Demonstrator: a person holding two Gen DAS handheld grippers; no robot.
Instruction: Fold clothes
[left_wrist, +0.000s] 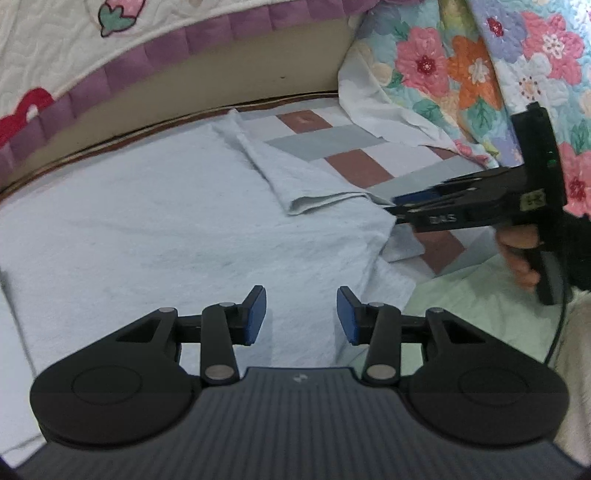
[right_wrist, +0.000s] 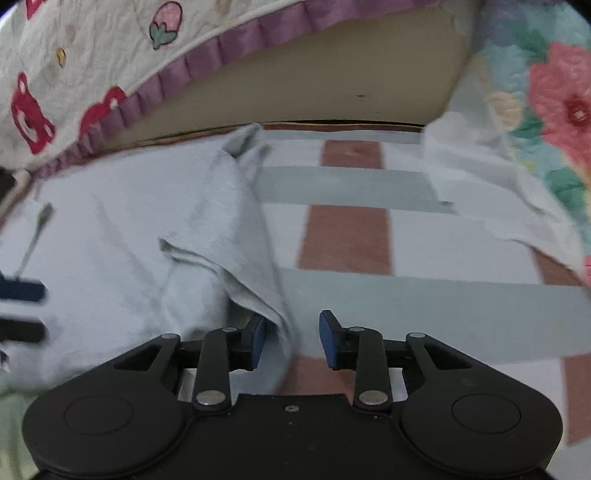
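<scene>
Across the lower half of both wrist views lies the pale blue garment (left_wrist: 155, 221), spread on a bed over a checked sheet (left_wrist: 354, 166), with one side already turned in as a long folded flap (left_wrist: 266, 162). The left gripper (left_wrist: 301, 317) hovers above the flat cloth, jaws apart with nothing between them. The right gripper (right_wrist: 291, 339) sits at the flap's lower edge; cloth lies between its jaws but the pads do not seem to press it, so I judge it released. To fold well, each gripper should pinch a corner of one edge fully and carry it over evenly. Motion blur softens the right view, at whose left edge a dark blurred shape is cut off, and the garment's near hem hides behind the grippers.
</scene>
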